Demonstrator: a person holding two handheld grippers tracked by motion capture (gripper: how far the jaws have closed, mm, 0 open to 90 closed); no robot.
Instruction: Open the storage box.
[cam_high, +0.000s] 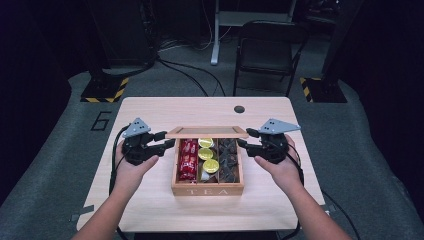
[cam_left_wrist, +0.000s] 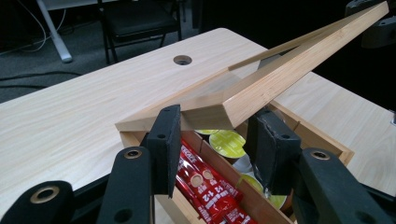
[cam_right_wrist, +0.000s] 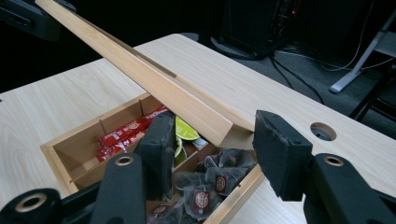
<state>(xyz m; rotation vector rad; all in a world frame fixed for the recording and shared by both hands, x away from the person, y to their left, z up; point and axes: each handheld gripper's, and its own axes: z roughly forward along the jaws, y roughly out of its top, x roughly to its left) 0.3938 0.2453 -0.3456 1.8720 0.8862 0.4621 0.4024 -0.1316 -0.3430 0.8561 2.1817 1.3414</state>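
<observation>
Black jaws of the left gripper (cam_left_wrist: 217, 140) rise closest in its own view, set around the near corner of the wooden lid (cam_left_wrist: 261, 88). Its left pad lies against the lid's edge, while the right pad stands just beside the corner, and I cannot tell whether that pad presses on the wood. The jaws are fairly narrow, about as wide as the corner between them. Beyond them the lid slants up and away, and below them sit red sachets (cam_left_wrist: 208, 191) and yellow-lidded cups (cam_left_wrist: 227, 141) in the open tea box (cam_left_wrist: 322, 140).

From above, the left gripper (cam_high: 167, 141) meets the lid (cam_high: 207, 132) at its left end, the box (cam_high: 207, 190) lies between the two grippers on the table (cam_high: 150, 107), and the right gripper (cam_high: 243, 140) meets the lid's right end. Red sachets (cam_high: 188, 159) fill the left compartment, yellow cups (cam_high: 206, 155) the middle, dark tea bags (cam_high: 229, 160) the right.

Seen along the right gripper (cam_right_wrist: 210, 135), its jaws stand partly open on either side of the lid's corner (cam_right_wrist: 187, 105). The left pad is close under the lid's edge and the right pad stands apart from the wood, so there is no firm grip. Dark tea bags (cam_right_wrist: 205, 186) lie below and between these jaws.
</observation>
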